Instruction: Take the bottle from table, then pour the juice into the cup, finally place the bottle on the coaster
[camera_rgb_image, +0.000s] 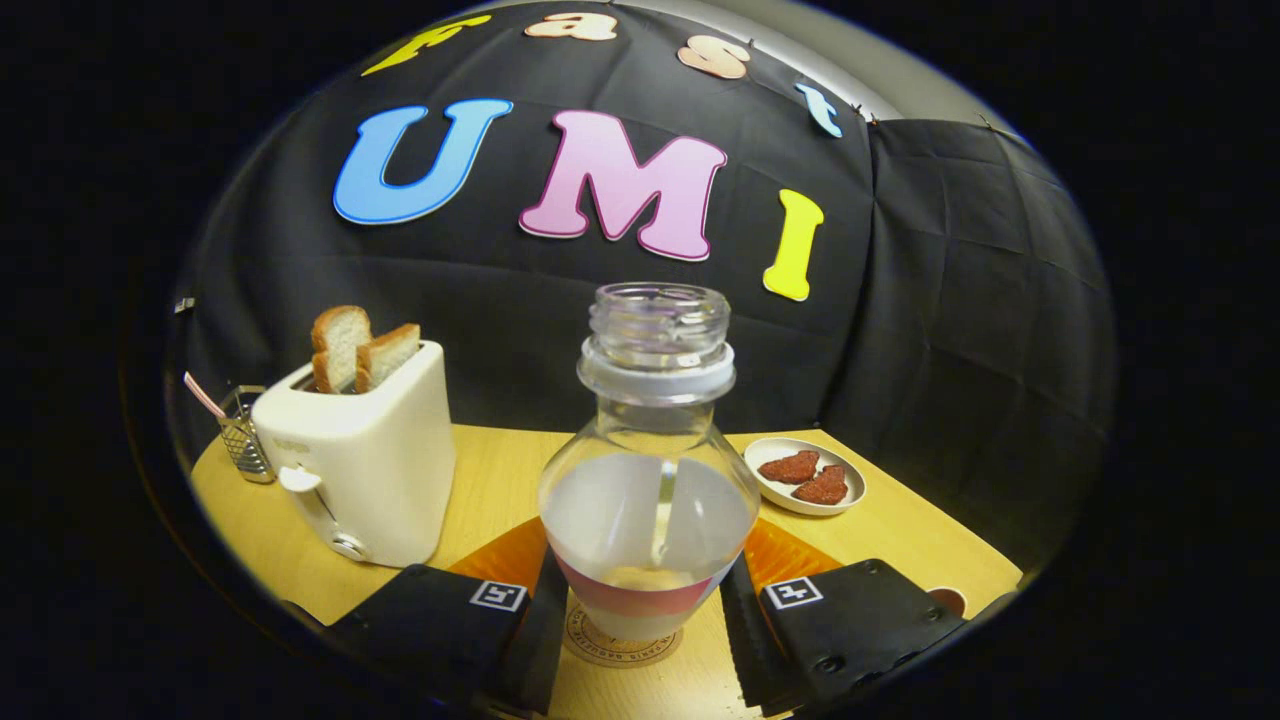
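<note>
A clear bottle (650, 480) with no cap stands upright between my fingers, holding pale juice up to its shoulder and wearing a pink band near its base. Its base rests on a round cork coaster (620, 640). My gripper (642, 600) is shut on the bottle's lower body, one finger pressing on each side. The rim of a small brown cup (948, 600) peeks out just beyond the right finger (745, 610).
A white toaster (360, 460) with two bread slices stands ahead on the left, with a wire basket (243, 435) beyond it. A white dish (806, 476) of two reddish pieces lies ahead on the right. An orange mat (500, 560) lies under the coaster on the wooden table (500, 470).
</note>
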